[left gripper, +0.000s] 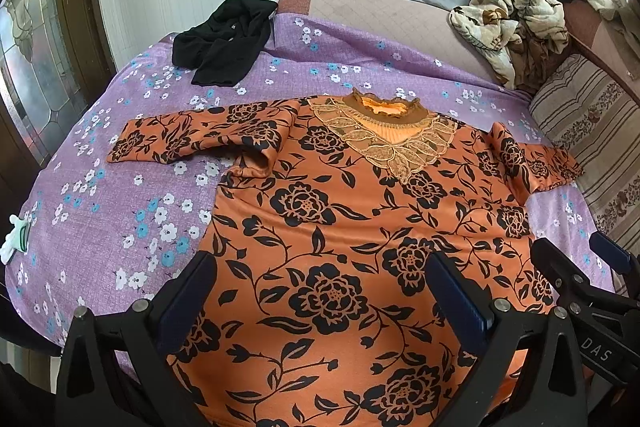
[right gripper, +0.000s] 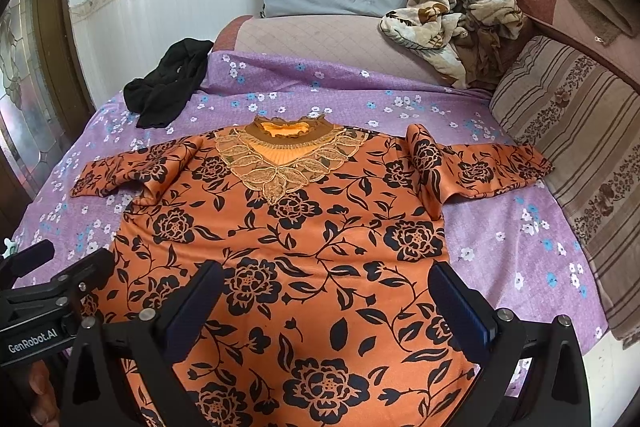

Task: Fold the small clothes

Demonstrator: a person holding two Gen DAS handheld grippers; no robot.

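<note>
Both the left gripper (left gripper: 320, 303) and the right gripper (right gripper: 328, 307) hung with fingers spread wide, grasping nothing, above the hem end of the orange long-sleeved top with black roses and a lace collar (right gripper: 304, 227). It lay flat, face up, on the purple flowered bedsheet (right gripper: 500, 227). Each gripper would do best pinching a sleeve cuff and drawing it inward across the chest, keeping the body smooth.
</note>
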